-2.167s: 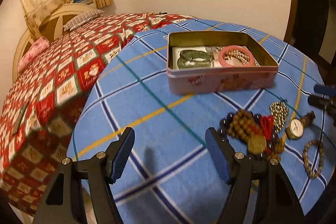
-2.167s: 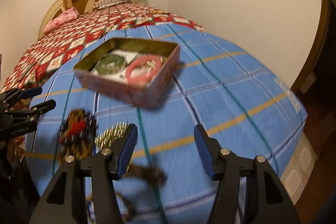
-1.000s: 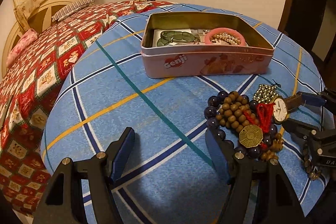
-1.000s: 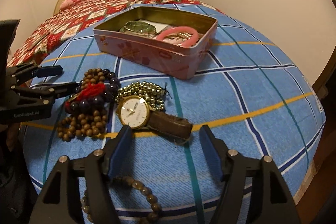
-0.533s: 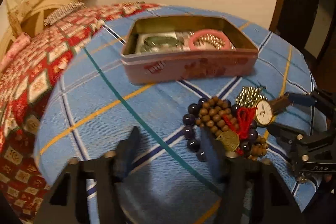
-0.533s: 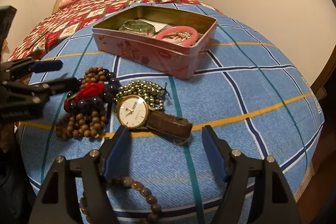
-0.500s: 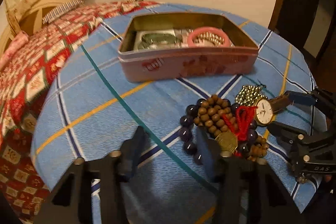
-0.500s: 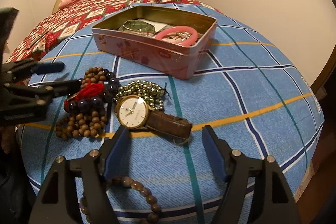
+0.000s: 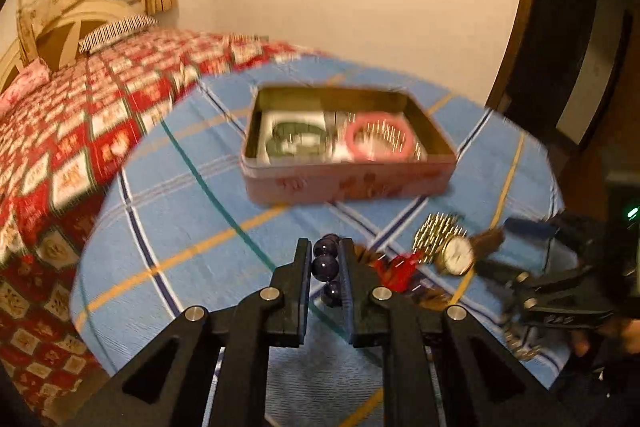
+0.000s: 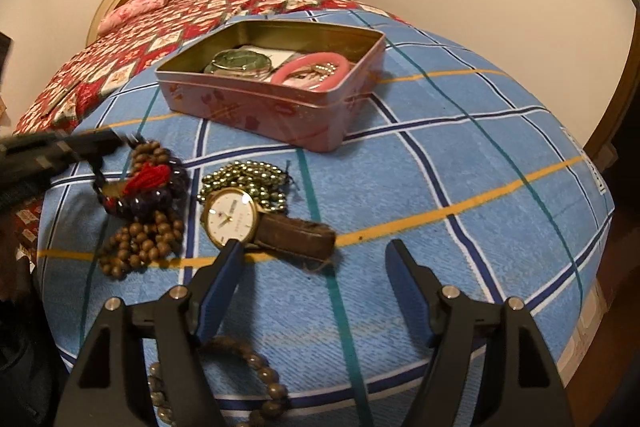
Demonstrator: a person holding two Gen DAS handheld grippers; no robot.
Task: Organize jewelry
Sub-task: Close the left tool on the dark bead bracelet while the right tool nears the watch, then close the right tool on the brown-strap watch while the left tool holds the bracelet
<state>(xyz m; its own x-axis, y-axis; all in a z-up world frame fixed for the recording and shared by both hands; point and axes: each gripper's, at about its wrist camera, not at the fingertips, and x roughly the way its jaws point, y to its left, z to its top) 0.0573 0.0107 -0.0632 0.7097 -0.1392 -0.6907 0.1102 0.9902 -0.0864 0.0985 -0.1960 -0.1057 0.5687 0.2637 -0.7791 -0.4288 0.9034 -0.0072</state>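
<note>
The left gripper (image 9: 324,259) pinches the dark bead bracelet (image 9: 325,267) near the table's (image 10: 500,227) left edge, short of the tin (image 10: 280,107). The right gripper (image 10: 316,267) gapes empty over bare cloth beside the watch (image 10: 232,217); motion blur smears the left view.

Warm, yellowish indoor light fills both my views, rather dim. My left wrist picture is smeared by motion: the pink rectangular metal tin (image 9: 348,147) and the red patchwork bedspread (image 9: 80,131) are blurred. My right view is sharp (only the far left side blurs). The fisheye bends the blue checked tablecloth (image 10: 460,195); the corners are black.
</note>
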